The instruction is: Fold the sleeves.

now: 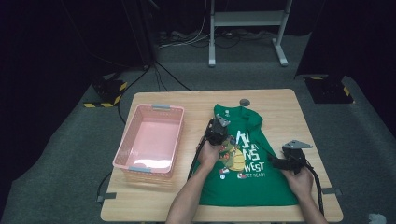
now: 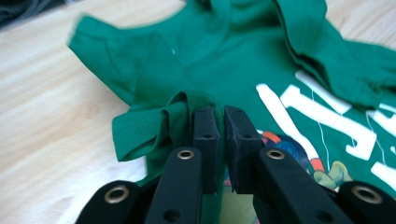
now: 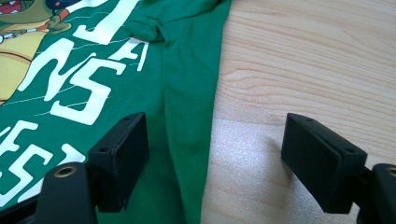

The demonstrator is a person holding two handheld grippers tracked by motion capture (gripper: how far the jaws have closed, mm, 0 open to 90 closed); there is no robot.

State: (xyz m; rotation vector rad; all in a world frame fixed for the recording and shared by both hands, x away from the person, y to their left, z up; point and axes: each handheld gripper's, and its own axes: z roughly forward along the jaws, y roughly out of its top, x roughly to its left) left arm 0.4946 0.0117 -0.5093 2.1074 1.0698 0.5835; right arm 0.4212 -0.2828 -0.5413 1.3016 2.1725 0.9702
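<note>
We see bare table (image 1: 280, 109) on the far and right sides of the shirt (image 1: 247, 186), so a hand could pass there; only a small dark disc (image 1: 244, 102) lies just beyond the collar. On the left, the pink basket (image 1: 149, 142) takes much of the room and leaves a narrow strip of wood between it and the shirt. In the right gripper view, the wood beside the shirt edge is free.

The bench (image 1: 280, 100) is lit evenly from above while the surroundings are left dark; near parts appear softly blurred in both gripper views.
</note>
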